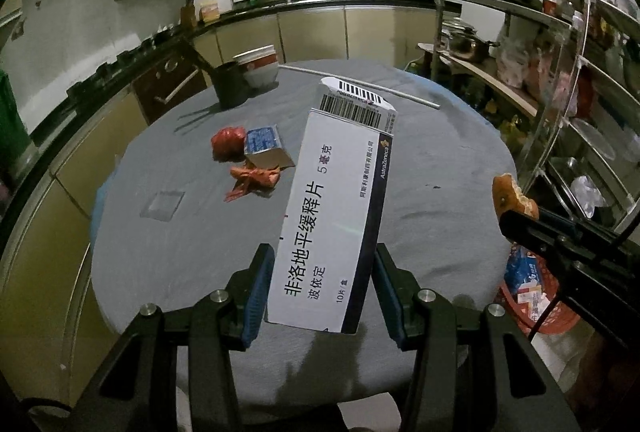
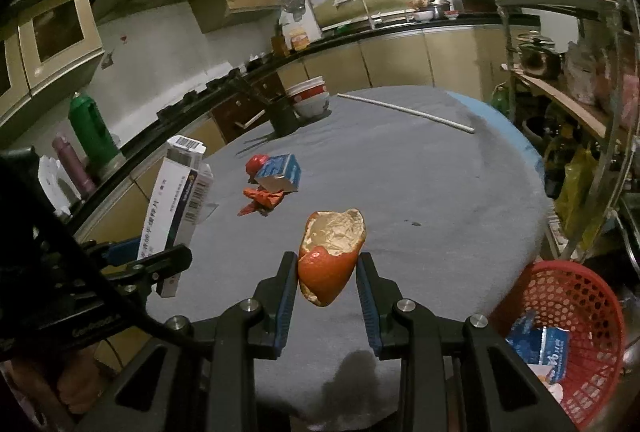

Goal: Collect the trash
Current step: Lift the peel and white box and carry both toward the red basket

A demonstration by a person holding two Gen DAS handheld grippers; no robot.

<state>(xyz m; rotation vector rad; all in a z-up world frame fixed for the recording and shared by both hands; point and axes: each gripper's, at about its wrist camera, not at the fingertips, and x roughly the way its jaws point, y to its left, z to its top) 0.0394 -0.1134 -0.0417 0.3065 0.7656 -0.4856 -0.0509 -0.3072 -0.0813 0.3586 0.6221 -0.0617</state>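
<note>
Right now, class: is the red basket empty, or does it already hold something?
Not empty. The red basket beside the table holds a blue-and-white packet; what lies deeper inside is hidden.

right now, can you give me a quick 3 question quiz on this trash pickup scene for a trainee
1. True or false: the left gripper is shut on the medicine box.
2. Multiple choice: what is held by the right gripper? A) a straw B) an orange peel C) a bowl
3. Fill in: the red basket sits off the table's ____ edge in the right wrist view.

Key:
1. True; the box is clamped upright between its pads.
2. B; the orange peel is pinched between the jaws, above the grey table.
3. Right; it already holds a blue packet.
</note>
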